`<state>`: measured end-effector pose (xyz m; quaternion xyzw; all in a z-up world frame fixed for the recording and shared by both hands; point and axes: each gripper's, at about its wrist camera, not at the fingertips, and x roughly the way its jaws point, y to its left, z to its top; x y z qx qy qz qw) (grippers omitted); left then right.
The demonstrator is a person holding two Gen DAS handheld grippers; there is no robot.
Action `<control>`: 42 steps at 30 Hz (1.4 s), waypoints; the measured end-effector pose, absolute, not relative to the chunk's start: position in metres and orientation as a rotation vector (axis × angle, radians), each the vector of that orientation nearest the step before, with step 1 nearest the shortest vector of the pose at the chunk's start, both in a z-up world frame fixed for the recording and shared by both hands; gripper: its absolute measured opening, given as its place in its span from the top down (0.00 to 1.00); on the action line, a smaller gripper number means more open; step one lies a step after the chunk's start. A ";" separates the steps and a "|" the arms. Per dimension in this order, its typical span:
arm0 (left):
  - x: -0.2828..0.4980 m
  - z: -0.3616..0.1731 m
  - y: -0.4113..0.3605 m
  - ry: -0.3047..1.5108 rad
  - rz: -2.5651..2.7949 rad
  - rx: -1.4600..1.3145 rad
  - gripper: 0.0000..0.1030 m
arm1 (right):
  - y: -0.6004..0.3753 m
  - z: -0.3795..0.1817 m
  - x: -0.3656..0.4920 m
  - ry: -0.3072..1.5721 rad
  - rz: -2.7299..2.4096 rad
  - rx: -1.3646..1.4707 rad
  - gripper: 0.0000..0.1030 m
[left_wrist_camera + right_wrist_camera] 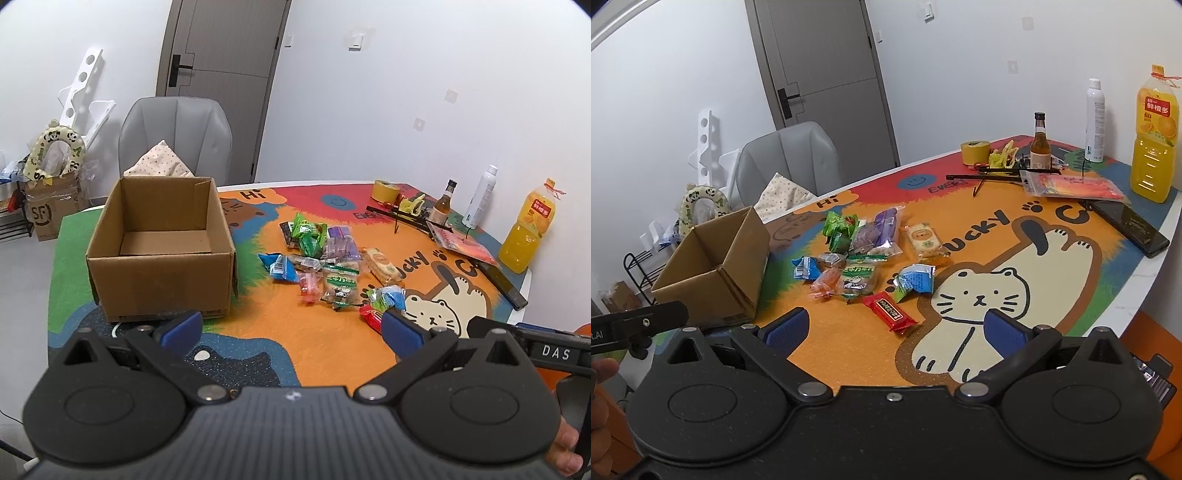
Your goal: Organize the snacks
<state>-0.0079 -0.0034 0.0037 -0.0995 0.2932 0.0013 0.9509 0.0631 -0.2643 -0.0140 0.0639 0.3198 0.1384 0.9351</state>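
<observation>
Several wrapped snacks lie in a loose pile (325, 258) on the colourful table mat (295, 343); the pile also shows in the right wrist view (864, 251). A red bar (889, 312) lies nearest the front, with a blue-green packet (914, 282) behind it. An open, empty cardboard box (162, 243) stands left of the pile, also in the right wrist view (713, 266). My left gripper (291, 328) is open and empty above the mat's front edge. My right gripper (897, 328) is open and empty, just in front of the red bar.
At the table's back right stand an orange juice bottle (1154, 136), a white spray bottle (1095, 122), a small brown bottle (1039, 144), a tape roll (975, 152), a red plastic pouch (1071, 186) and a black flat box (1130, 225). A grey chair (177, 136) stands behind the box.
</observation>
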 end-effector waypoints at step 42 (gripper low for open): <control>-0.013 0.005 -0.004 0.586 0.000 -0.203 0.00 | -0.261 -0.014 0.056 0.637 0.254 0.088 0.00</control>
